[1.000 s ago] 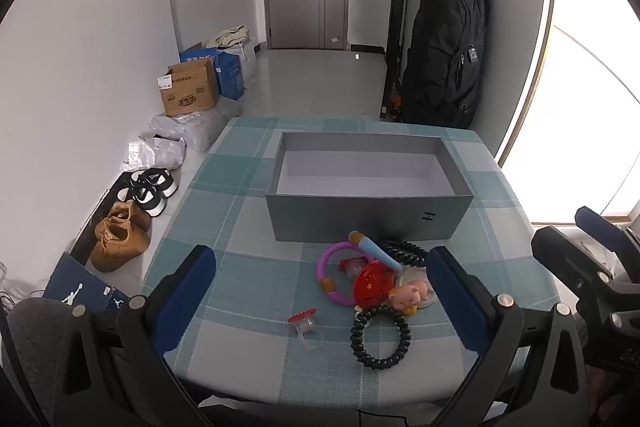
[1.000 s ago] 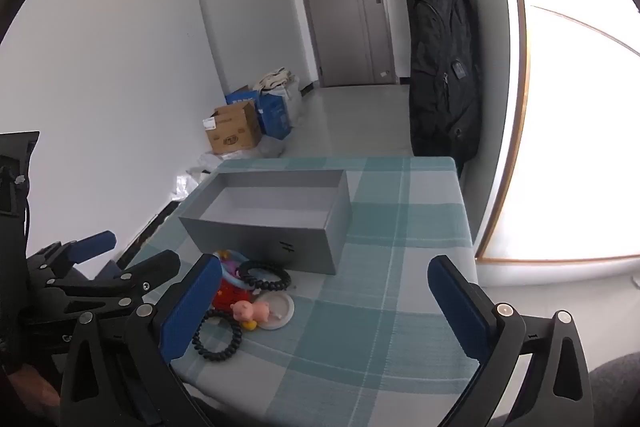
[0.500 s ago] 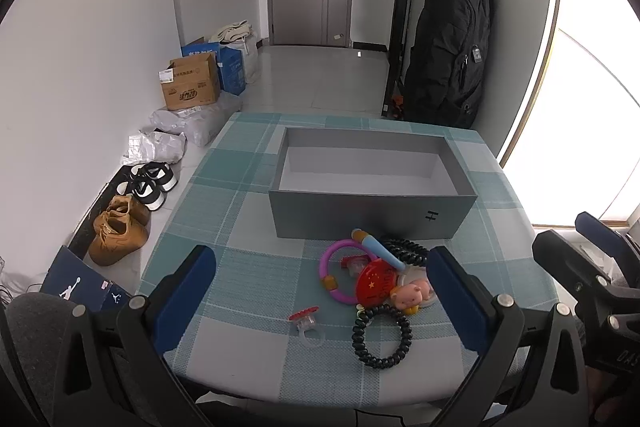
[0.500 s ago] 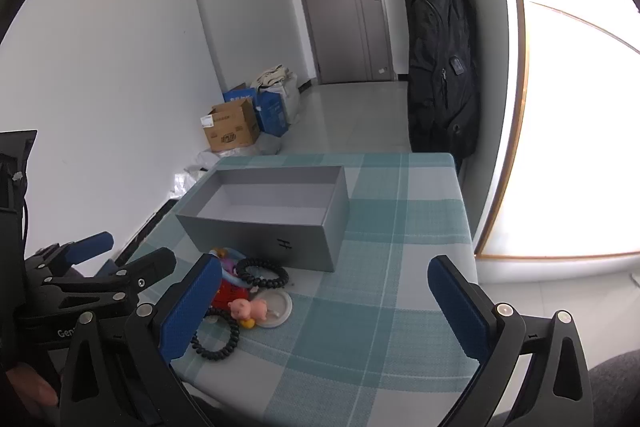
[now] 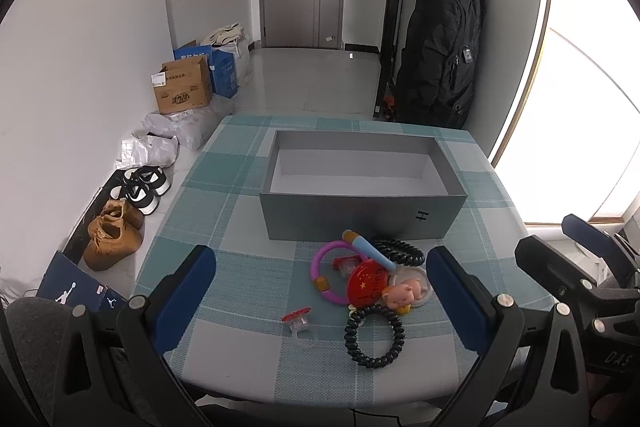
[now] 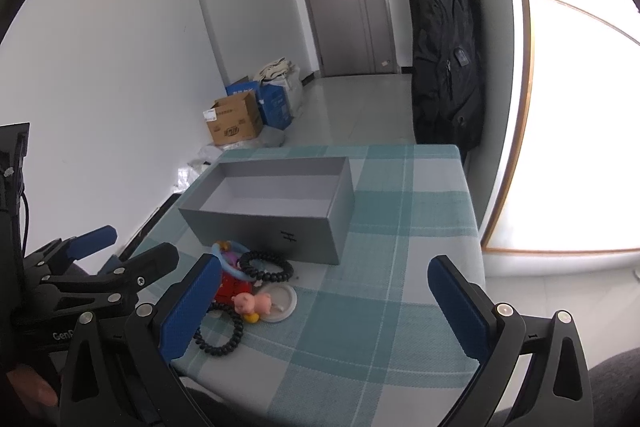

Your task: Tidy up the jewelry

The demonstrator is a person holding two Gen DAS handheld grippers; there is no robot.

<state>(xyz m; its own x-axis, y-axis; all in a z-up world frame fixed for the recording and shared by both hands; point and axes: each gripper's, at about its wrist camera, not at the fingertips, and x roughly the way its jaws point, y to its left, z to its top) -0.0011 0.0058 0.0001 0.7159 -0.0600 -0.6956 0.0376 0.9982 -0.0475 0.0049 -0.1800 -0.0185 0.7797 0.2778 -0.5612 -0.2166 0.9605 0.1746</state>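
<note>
Over the last second I've lifted and drawn both claws back a touch: the table (image 5: 224, 355) sits lower in my left view than it did, and the pile has slid toward the near edge. Nothing on the cloth has moved, and the box (image 5: 362, 223) has nothing in it, so I judge the sorting hasn't begun; this looks like lining up for a first pick.

My left claw (image 5: 320, 291) is spread wide and carries nothing. The jewelry lies just ahead of it and slightly toward its right finger: a black coil (image 5: 375, 337) nearest me, a red ring (image 5: 298, 321) alone toward the left finger, then a pink hoop (image 5: 326, 277), a pig charm (image 5: 400, 294) and a second coil (image 5: 398, 254) tangled together, just short of the box wall.

My right claw (image 6: 318, 299) is also wide and holds nothing. From it the pile sits by the left finger, partly hidden behind the pad, with open cloth straight ahead and to the right.

The near table edge runs right under both claws, and the lone ring and near coil lie close to it, so a clumsy nudge could push them off. The two claws sit side by side, so reaching in together looks crowded; one at a time is safer.
</note>
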